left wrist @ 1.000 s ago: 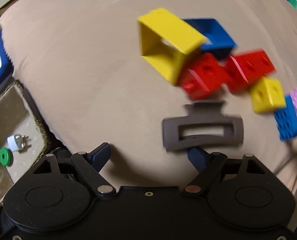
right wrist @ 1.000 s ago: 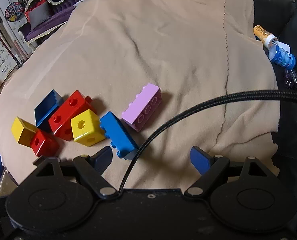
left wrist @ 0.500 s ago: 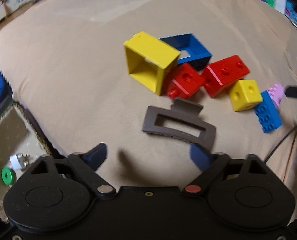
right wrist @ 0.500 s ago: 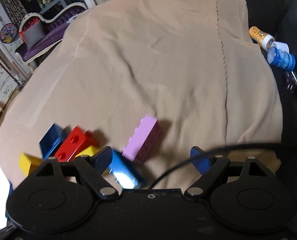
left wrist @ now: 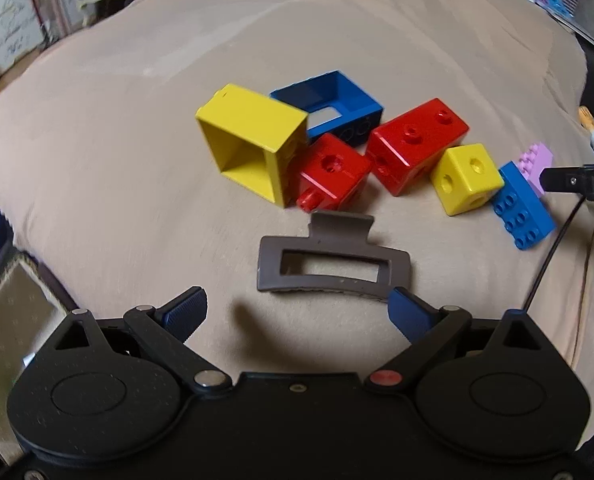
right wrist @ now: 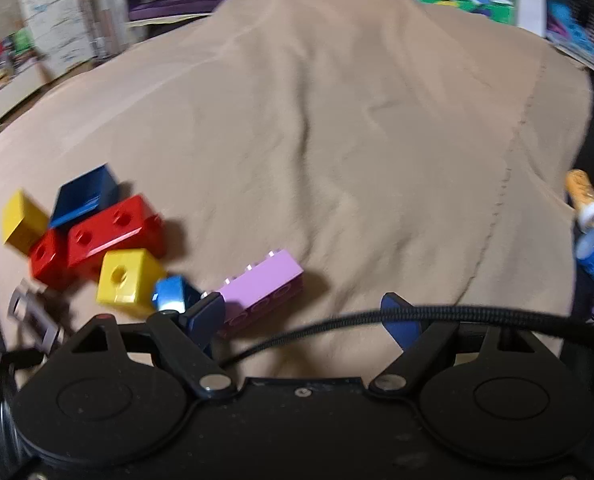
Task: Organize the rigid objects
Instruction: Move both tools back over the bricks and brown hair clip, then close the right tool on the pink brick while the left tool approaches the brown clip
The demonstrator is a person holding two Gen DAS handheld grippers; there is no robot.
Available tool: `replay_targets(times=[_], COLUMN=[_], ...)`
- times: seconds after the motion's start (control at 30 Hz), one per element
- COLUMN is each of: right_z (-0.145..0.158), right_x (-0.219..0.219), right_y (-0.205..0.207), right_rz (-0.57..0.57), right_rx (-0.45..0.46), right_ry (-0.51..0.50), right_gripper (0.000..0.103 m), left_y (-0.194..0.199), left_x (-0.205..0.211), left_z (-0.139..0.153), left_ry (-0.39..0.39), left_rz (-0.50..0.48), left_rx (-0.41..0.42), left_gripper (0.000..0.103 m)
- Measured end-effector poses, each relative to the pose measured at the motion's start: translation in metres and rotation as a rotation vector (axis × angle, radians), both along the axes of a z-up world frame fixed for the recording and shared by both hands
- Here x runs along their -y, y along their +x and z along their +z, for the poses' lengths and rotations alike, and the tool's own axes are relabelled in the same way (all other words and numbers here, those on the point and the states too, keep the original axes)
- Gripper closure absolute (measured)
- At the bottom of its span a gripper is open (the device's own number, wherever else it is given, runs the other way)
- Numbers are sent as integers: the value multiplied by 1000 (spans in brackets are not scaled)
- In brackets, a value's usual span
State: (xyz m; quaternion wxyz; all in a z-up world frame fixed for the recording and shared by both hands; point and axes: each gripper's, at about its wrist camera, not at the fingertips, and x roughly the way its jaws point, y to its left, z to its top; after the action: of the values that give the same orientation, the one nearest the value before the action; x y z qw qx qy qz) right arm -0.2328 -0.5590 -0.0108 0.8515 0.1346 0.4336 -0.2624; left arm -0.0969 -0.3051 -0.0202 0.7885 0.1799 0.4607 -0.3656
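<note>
Cloth (left wrist: 97,168) carries the whole set, grouped near its front edge. Left gripper (left wrist: 297,312) has jaws spread wide and empty, just short of the brown clip (left wrist: 333,268). Behind the clip lie yellow box (left wrist: 253,148), red cube (left wrist: 333,170), red block (left wrist: 417,144), yellow cube (left wrist: 467,178) and blue brick (left wrist: 523,216). Right gripper (right wrist: 309,320) is also wide open and empty, beside the pink brick (right wrist: 263,292). Step in hand appears to be approach; the next move likely calls for centring on one item, then closing.

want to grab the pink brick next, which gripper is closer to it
Right. The right gripper has the pink brick just ahead of its left finger. The left gripper sits in front of the brown hair clip, with the brick far off to its right.
</note>
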Motion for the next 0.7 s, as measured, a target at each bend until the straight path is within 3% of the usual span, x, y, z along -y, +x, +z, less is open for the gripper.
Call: replay_targets(times=[0.2,0.47,0.7], right_z=[-5,-22,-33], right_x=[-7,-13,3], right_y=[-7,14,12], right_rz=[131,232,237], right_rx=[47,25,95], right_ry=[-40,-106,-36], right_gripper=[18,18,16], left_y=[-10,-8,-3], left_x=[6,17,20], left_z=[1,-3,-10], left_ry=[3,14,26], left_rz=[-69,-62,-44], left_rx=[34,1,-23], left_gripper=[9,9,9])
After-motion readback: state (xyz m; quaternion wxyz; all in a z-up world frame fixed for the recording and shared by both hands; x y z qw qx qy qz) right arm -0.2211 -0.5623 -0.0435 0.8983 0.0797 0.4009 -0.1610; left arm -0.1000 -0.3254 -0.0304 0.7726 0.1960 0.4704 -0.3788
